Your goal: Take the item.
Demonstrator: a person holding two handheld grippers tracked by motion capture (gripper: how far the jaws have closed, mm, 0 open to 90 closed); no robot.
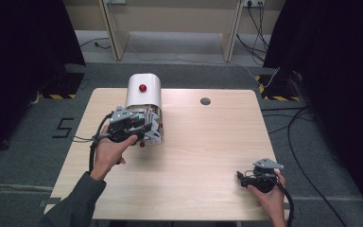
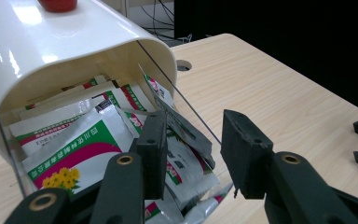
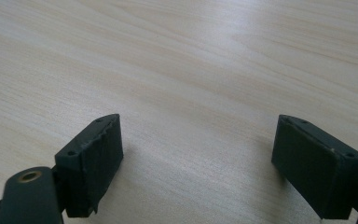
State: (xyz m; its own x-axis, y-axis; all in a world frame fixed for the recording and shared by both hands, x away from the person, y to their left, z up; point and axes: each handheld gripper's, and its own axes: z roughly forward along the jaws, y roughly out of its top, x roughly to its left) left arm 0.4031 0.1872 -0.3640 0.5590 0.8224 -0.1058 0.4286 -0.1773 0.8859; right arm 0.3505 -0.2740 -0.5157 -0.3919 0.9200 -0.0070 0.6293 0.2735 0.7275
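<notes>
While the left gripper (image 2: 193, 154) hovers at the mouth of a white, rounded plastic container (image 1: 143, 91) lying on its side, its jaws stand apart with the edge of one packet between them, the pads not clearly pressing on it. The container, topped with a red knob (image 1: 142, 87), sits at the far left of the pale wood-grain desk (image 1: 203, 142), and a pile of white, green and magenta printed foil sachets (image 2: 74, 140) spills from its open end. One sachet bears a picture of yellow flowers. At the desk's near right corner the right gripper (image 3: 196, 158), held in the person's right hand (image 1: 270, 194), rests low over bare wood, its jaws spread wide and holding nothing.
</notes>
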